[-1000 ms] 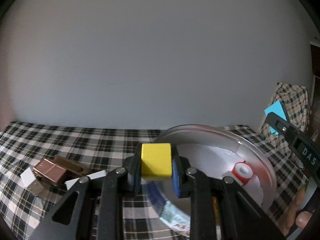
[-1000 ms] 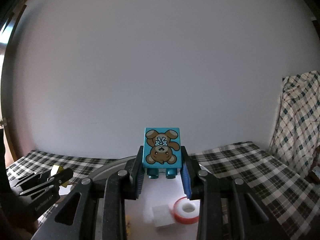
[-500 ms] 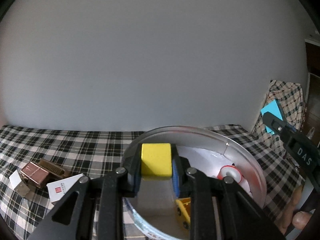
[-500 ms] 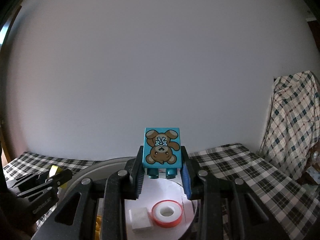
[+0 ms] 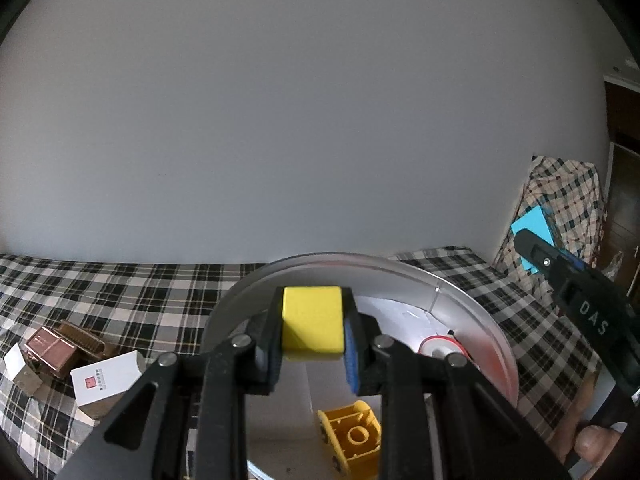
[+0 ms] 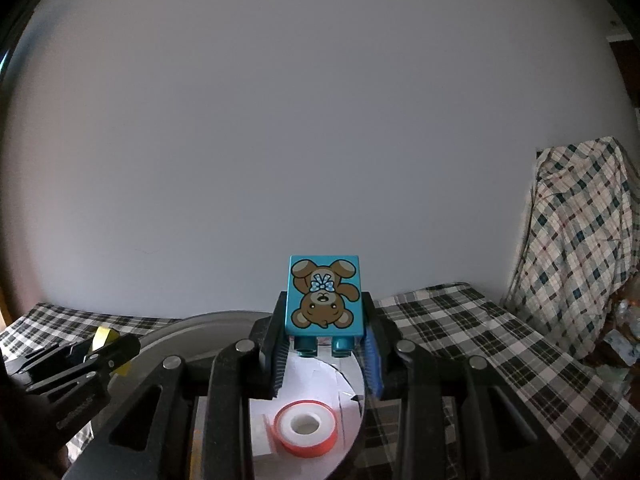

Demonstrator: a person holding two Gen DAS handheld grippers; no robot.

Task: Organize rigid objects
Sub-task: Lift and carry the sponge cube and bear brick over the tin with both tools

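Left hand-held gripper [image 5: 313, 330] clamped on yellow block [image 5: 313, 322], above the round tray [image 5: 472, 304]. Right hand-held gripper [image 6: 326, 340] pinches the bear brick [image 6: 324, 295] over the tray too. Lower each inside the rim, clear of tape roll [image 6: 306, 427], before releasing.

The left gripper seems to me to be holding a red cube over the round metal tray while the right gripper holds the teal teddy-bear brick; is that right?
Not quite: the cube in the left gripper is yellow, not red, as the left wrist view shows. It does hang over the round metal tray, and the right gripper does hold the teal teddy-bear brick.
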